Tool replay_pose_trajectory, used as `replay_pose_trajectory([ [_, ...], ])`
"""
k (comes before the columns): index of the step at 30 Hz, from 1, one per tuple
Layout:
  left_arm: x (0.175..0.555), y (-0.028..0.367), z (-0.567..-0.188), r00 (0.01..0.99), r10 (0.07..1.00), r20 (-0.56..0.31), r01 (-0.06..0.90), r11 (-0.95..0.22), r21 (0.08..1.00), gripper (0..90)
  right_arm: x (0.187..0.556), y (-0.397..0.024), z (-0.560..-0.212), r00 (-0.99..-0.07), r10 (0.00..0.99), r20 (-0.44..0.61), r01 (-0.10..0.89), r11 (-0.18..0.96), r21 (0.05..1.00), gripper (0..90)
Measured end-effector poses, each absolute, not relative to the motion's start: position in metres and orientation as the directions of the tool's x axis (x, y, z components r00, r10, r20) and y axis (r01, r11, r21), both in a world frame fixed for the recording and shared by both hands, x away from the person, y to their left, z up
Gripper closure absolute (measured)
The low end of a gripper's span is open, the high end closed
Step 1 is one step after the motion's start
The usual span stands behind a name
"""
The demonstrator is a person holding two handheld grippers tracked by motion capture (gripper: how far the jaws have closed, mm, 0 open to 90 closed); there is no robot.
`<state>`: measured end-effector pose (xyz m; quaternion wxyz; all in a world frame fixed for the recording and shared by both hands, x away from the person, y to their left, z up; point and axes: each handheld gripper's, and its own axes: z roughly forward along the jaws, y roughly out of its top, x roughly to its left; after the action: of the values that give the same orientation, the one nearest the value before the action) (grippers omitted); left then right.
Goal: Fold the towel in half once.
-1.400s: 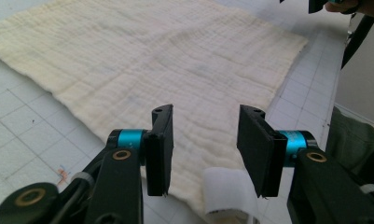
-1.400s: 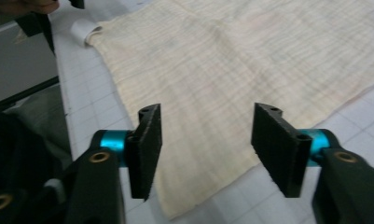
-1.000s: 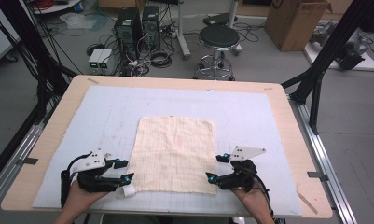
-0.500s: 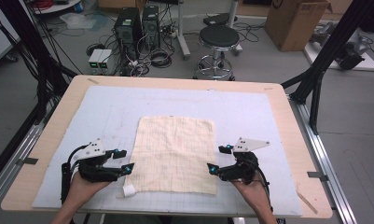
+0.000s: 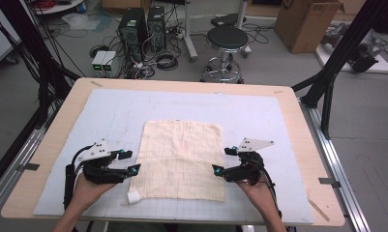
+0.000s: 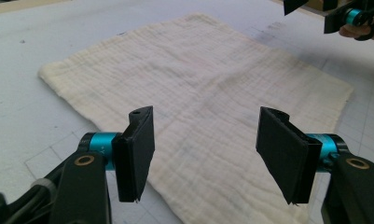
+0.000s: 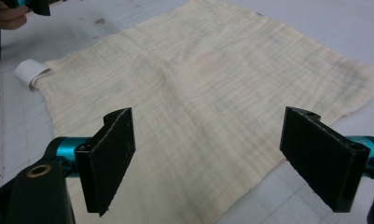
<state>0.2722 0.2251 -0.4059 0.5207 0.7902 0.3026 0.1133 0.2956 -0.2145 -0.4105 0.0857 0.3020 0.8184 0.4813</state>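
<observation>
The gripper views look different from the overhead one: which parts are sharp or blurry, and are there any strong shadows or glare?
High view: even light, no glare, only faint shadow under each gripper; the cloth looks a little soft. Left gripper view: the black jaws are sharp, the cloth weave shows clearly, and the far edge softens. Right gripper view: the same, with the white tag slightly blurred and the jaws looming large.
</observation>
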Motion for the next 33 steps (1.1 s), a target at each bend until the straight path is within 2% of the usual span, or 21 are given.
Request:
replay_pose_trajectory([
  [13,0.274,0.223,-0.406,0.793,0.592,-0.142,0.373,-0.289,0.882,37.8,0.302,-0.21,-0.41,-0.806,0.569,0.161,0.424,0.366,0.828,17.6],
  [23,0.294,0.223,-0.402,0.768,0.626,-0.136,0.393,-0.292,0.872,40.6,0.32,-0.208,-0.402,-0.793,0.585,0.171,0.439,0.355,0.825,18.2],
  [33,0.326,0.214,-0.39,0.741,0.66,-0.124,0.419,-0.309,0.854,44.7,0.348,-0.211,-0.392,-0.749,0.641,0.166,0.472,0.34,0.813,25.7],
])
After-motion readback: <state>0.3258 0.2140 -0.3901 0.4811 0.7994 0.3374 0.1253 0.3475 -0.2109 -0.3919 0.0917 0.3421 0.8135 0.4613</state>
